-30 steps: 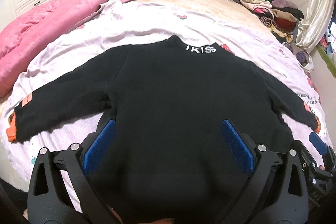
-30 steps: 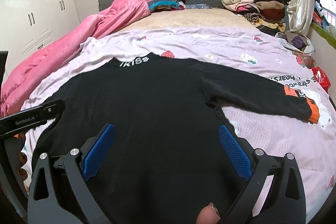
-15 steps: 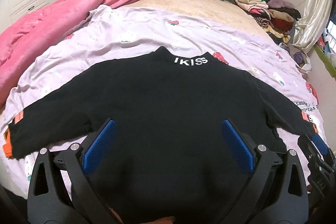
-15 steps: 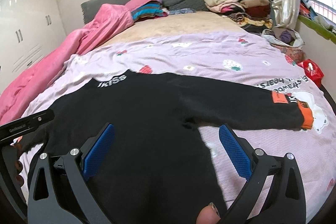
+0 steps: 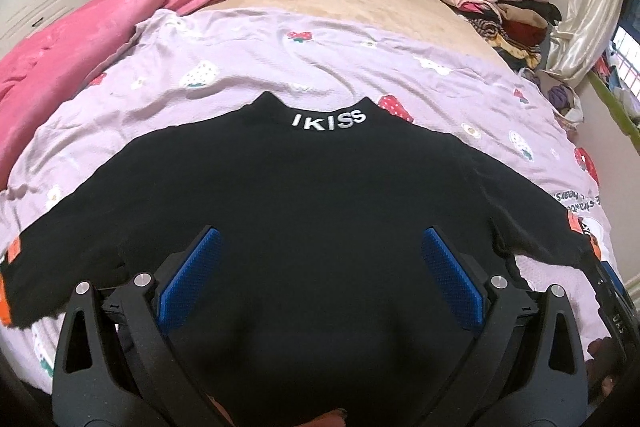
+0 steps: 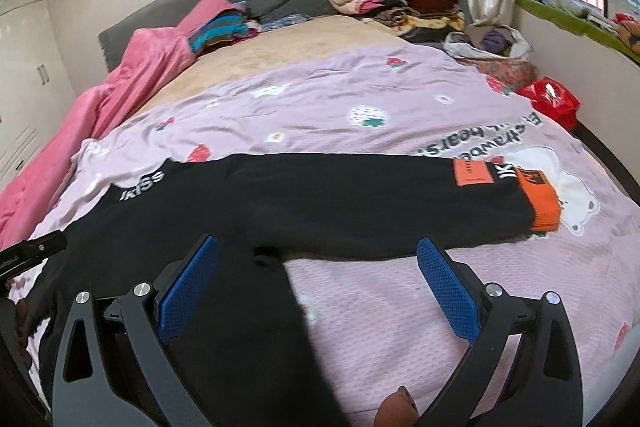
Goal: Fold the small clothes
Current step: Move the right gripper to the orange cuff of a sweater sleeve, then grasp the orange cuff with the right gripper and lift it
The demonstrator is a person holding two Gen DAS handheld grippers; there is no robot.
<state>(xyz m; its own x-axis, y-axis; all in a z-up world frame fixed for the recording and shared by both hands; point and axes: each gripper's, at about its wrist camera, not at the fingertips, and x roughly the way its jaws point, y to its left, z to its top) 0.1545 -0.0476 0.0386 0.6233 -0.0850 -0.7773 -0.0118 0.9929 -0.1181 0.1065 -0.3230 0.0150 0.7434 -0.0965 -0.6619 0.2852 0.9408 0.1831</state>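
Both claws swung rightward since earlier frame; right sleeve [image 6: 380, 203] now ahead of right claw [image 6: 318, 285]. Left claw [image 5: 320, 277] released over black sweater [image 5: 320, 195], right released too. Sweater flat on lilac sheet [image 6: 360, 99]. Soft, limp, light knit; likely pinch orange cuff [image 6: 540, 203] or hem.

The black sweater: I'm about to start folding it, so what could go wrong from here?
1. The black sweater is dark all over, so its edges are hard to see and a grab may take both layers.
2. The lilac sheet under it is wrinkled and could be pinched up with the right sleeve.
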